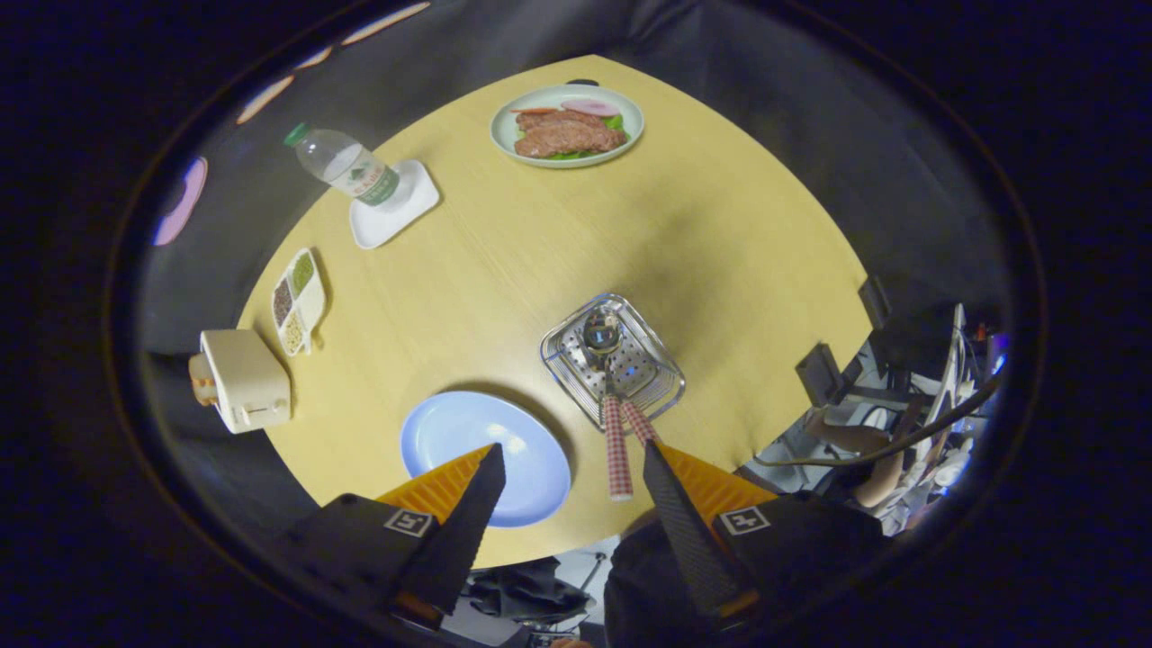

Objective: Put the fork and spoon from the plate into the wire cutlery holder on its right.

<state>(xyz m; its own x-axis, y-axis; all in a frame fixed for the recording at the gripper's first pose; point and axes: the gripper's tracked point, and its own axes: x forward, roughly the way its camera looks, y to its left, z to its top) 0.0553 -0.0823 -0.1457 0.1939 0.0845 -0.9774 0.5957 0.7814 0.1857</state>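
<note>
With its fingers spread apart and holding nothing, we see the hand-held gripper (569,468) above the counter (720,261). Just ahead lies the blue plate (450,427); beyond, the wire cutlery holder (661,364) contains the spoon (601,335) and fork (641,423).

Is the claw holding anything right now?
No. The claw is open and empty; the fork and spoon already stand in the holder.

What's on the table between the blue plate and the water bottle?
Nothing: in the gripper view, bare yellow table separates the blue plate from the water bottle. The open gripper holds nothing.
</note>
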